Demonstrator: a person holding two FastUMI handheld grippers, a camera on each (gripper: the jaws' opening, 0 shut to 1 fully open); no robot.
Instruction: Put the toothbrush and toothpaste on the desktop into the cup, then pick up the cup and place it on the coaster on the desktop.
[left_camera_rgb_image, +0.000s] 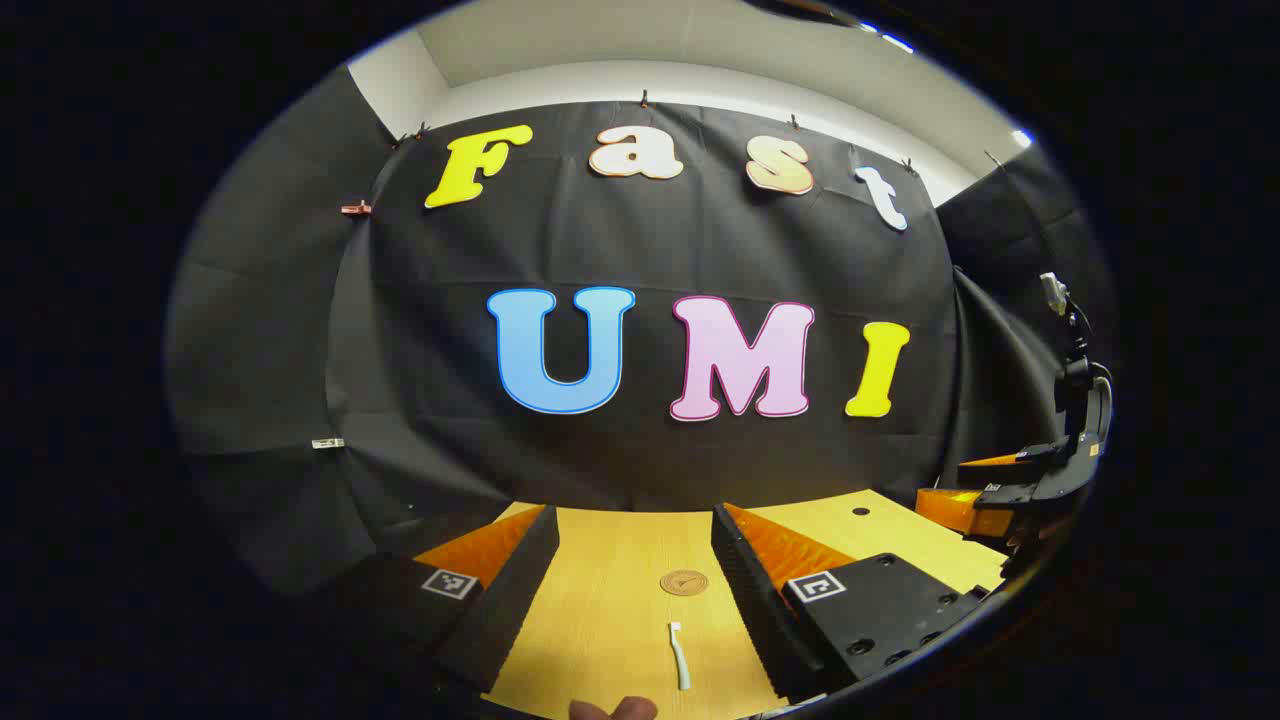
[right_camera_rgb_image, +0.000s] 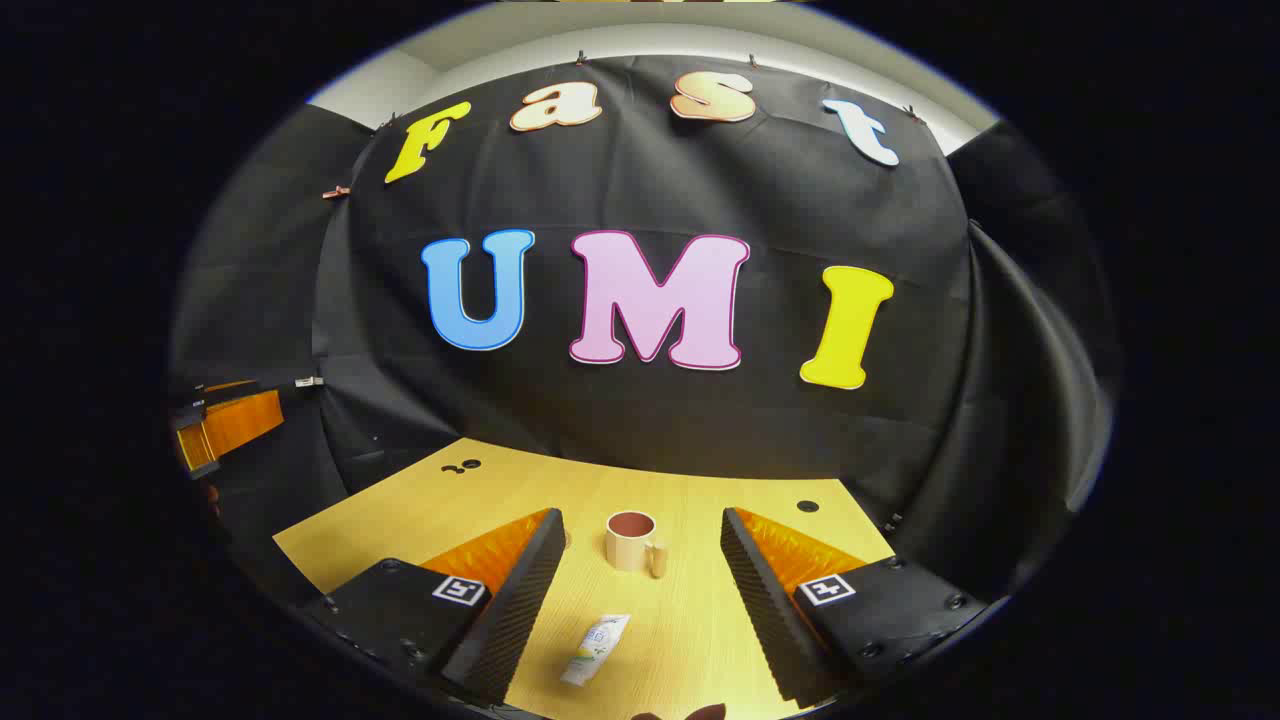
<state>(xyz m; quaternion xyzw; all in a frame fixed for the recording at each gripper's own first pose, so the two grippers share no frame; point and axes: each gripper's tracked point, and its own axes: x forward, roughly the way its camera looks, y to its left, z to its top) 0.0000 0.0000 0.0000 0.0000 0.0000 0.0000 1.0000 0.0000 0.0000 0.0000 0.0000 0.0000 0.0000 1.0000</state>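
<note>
Here toothbrush (left_camera_rgb_image: 679, 655) and coaster (left_camera_rgb_image: 684, 582); there toothpaste (right_camera_rgb_image: 596, 648) and cup (right_camera_rgb_image: 633, 541).

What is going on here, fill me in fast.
A person holds a gripper in each hand above a wooden desktop, and nothing is gripped yet. The left gripper is open over the toothbrush, with the coaster beyond. The right gripper is open over the toothpaste, facing the empty cup.

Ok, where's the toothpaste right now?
In the right gripper view, the toothpaste lies flat on the desktop between the open right tongs, nearer the camera than the cup.
</note>
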